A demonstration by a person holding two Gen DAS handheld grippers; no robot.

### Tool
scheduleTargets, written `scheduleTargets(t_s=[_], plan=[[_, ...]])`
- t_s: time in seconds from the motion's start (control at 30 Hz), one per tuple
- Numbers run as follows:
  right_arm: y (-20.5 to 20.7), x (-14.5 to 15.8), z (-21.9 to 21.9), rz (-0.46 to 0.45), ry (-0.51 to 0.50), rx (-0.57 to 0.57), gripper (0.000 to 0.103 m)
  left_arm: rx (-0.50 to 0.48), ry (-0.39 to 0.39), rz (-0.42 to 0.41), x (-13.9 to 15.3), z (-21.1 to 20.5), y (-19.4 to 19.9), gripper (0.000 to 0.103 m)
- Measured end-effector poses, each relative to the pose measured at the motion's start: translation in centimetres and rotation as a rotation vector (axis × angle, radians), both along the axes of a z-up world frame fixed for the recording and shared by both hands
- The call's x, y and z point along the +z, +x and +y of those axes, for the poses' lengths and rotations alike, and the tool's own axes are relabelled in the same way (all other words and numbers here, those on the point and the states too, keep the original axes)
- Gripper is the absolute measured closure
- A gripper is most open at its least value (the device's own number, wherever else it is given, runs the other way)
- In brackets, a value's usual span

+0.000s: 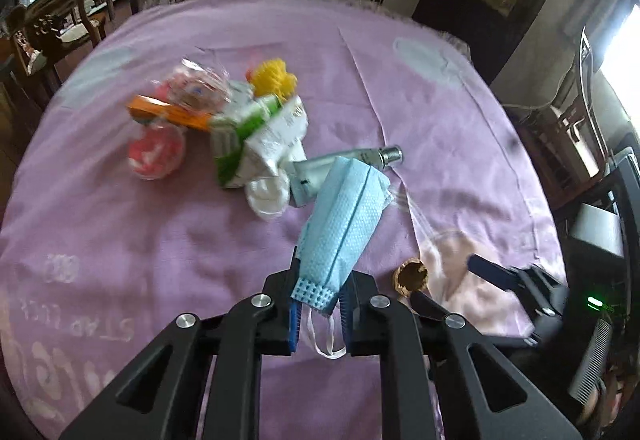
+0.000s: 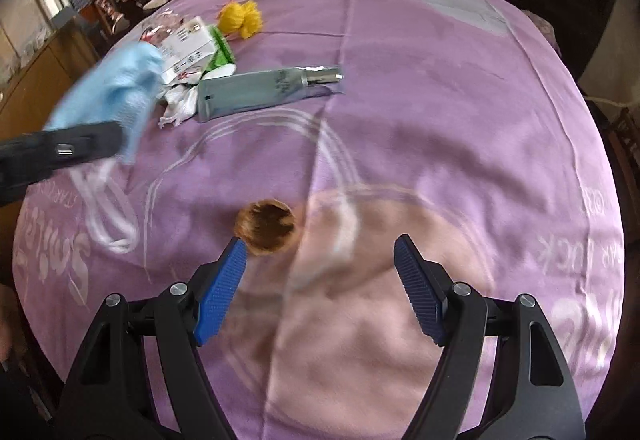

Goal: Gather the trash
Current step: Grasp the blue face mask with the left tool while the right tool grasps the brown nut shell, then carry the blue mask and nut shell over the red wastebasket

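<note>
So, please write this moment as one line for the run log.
left tongs: shut on face mask, lifted | right tongs: open, beside nut shell | trash pile: on cloth

1. We see a desk [image 2: 440, 119] under a cloth, with trash gathered toward its far left.
2. In the left wrist view, our left claw [image 1: 318, 304] grips a face mask [image 1: 344, 224], lifted above the cloth in front of a tube [image 1: 340, 167].
3. Behind and left of the tube lies a crumpled carton [image 1: 256, 135], with a box [image 1: 172, 111] and a round cup [image 1: 156, 153] further left.
4. A pom-pom [image 1: 274, 77] sits behind the carton.
5. A nutshell [image 2: 266, 226] lies near us, just beyond the left finger of our right claw [image 2: 320, 252], whose fingers stand wide apart.
</note>
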State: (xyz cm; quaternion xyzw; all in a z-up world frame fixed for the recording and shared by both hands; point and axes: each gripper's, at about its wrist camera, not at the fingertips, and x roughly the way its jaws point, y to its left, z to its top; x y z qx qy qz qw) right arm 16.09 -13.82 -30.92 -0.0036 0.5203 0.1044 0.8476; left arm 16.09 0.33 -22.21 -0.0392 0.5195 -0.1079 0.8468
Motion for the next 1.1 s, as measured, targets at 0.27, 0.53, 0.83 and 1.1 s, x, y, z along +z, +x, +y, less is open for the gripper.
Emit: scheduleTargets(t_s=[0.27,0.53,0.83,1.1], plan=[[1.5,-1.3,2.5,0.027,-0.049,0.012,0.029,0.077,-0.023,0.032,0.5,2.7,-2.1,0.086],[1.0,-0.7,3.2,0.012,-0.075,-0.009,0.068,0.105,-0.014,0.009,1.4,4.4,-3.7,0.086],[-2.0,2.8,2.4,-0.054,-0.055,-0.011,0.068,0.106,-0.009,-0.032,3.4,5.2,-5.8,0.086],[-5.2,9.0,1.5,-0.144,-0.087,0.004,0.068,0.097,0.009,-0.097,7.1,5.3,-7.9,0.086]])
